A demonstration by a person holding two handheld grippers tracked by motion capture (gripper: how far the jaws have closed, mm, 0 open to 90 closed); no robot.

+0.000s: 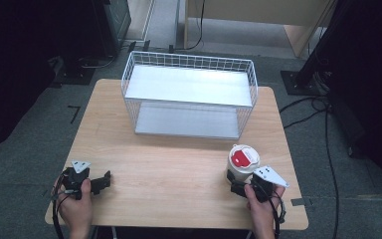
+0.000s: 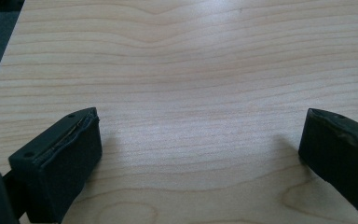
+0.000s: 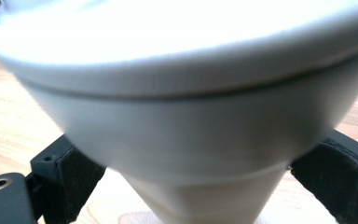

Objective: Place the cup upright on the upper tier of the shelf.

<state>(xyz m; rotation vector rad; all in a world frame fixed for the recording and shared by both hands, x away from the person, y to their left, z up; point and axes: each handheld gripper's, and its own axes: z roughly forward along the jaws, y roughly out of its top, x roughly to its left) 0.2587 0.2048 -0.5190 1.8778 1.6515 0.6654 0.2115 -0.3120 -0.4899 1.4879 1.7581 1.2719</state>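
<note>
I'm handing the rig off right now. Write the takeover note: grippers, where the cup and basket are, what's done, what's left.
Left gripper: open, nothing between the jaws, resting low at the near left of the table.
Right gripper: jaws on either side of the white cup, low on its body; whether they already press it is unclear.
Cup: upright at the near right, white lid with a red patch on.
Wire basket: at the far middle of the table, two shelves, nothing on them.
Done: right gripper brought to the cup.
Left: likely close, lift and place it in the basket.

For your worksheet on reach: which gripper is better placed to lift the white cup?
Right. The right gripper has the white cup between its fingers; the left gripper sits open over bare table, far away.
</note>
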